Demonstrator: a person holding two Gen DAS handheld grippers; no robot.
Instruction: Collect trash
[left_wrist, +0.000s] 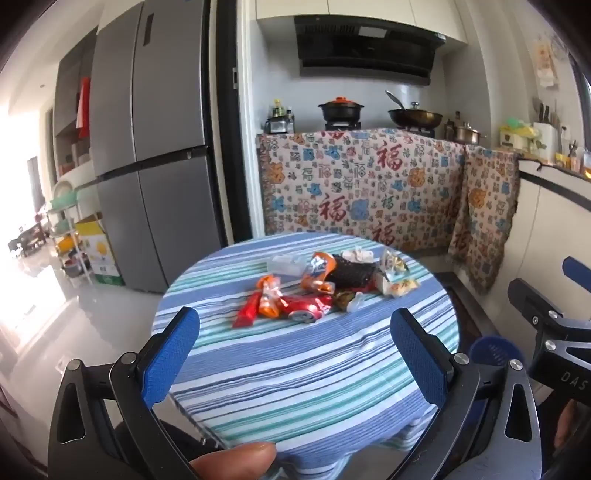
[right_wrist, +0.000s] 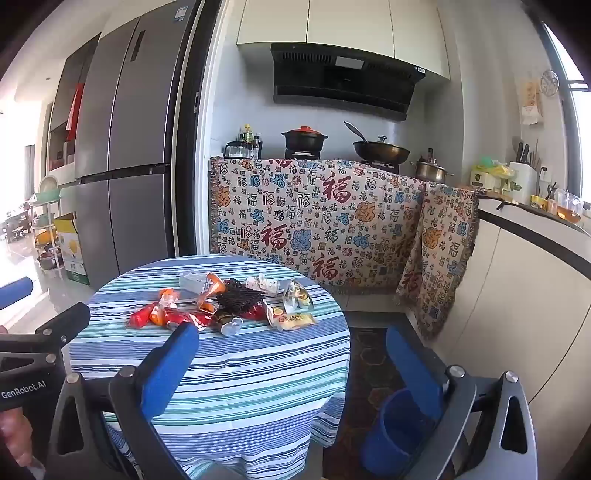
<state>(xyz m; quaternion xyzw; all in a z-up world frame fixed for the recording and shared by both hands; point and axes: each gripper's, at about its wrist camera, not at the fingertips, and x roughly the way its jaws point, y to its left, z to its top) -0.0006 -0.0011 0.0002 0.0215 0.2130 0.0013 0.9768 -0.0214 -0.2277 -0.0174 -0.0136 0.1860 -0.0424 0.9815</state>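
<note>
Left gripper (left_wrist: 295, 332): jaws wide apart, nothing between the blue pads; it hangs over the near part of the table, tilted a little downward. A fingertip (left_wrist: 236, 461) shows at the bottom edge of the left wrist view.
Right gripper (right_wrist: 291, 350): jaws wide apart, nothing held; its left finger is over the near table edge, its right finger is off the table's right side, above the bin.
Trash (left_wrist: 325, 284): a loose heap of wrappers on the far half of the table, well apart from both grippers.
Heap, left part: red and orange wrappers (right_wrist: 162, 314), crumpled, lying flat.
Heap, middle: a dark wrapper (right_wrist: 236, 297) with an orange one touching its left side; a clear packet (right_wrist: 192, 281) lies just to the far left of them.
Heap, right part: white and yellow wrappers (right_wrist: 295, 312), the rightmost pieces of the heap.
Table (right_wrist: 240, 387): round, covered by a blue, green and white striped cloth.
Bin (right_wrist: 395, 432): blue, on the floor just right of the table, near side; partly hidden by the right gripper's finger.
Background: fridge (left_wrist: 147, 147) far left, stove counter draped in patterned cloth (right_wrist: 314, 221) beyond the table.
</note>
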